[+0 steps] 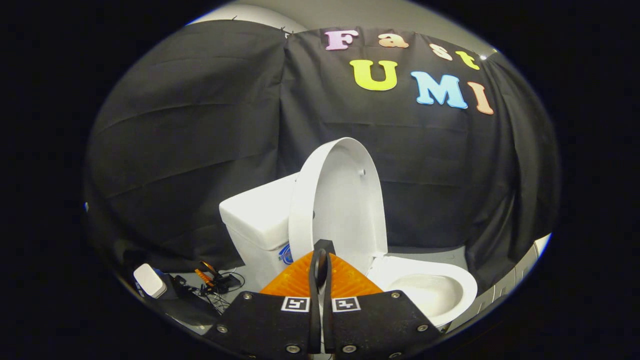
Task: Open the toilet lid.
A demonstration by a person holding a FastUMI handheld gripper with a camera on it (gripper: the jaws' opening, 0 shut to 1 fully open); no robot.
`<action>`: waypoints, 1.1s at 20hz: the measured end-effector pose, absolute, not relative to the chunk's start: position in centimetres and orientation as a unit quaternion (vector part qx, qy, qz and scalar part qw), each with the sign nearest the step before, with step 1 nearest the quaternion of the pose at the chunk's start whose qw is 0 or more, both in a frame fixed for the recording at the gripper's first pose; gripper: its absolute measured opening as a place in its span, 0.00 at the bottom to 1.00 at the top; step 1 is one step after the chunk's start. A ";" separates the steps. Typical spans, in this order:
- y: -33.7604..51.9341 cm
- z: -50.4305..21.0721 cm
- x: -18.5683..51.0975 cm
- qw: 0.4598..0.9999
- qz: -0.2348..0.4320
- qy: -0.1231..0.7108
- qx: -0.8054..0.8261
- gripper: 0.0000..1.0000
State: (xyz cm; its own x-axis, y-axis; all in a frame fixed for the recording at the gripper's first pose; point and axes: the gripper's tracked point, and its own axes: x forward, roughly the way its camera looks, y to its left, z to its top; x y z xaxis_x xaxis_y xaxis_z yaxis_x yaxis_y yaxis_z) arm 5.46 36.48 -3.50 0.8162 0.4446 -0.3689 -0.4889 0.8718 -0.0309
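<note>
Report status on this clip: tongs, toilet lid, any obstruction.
Tongs shut, fingers together, holding nothing. Toilet lid raised upright just beyond them, against the tank; bowl exposed. Nothing between tongs and lid.

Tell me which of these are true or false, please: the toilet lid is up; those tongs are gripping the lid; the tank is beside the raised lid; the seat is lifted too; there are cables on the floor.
1. The toilet lid is up. True: it stands raised.
2. The tongs grip the lid. False: their fingers are closed together just in front of it, holding nothing.
3. The tank is beside the raised lid. True.
4. The seat is lifted too. False: it lies down on the bowl.
5. Cables lie on the floor. True: they lie near the toilet's base.
</note>
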 end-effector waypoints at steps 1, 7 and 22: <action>37.0 -3.7 5.2 0.948 0.257 0.176 -0.061 0.04; 34.2 -3.5 4.0 0.949 0.274 0.130 -0.093 0.96; 19.8 2.7 2.2 0.984 0.164 0.069 0.022 0.95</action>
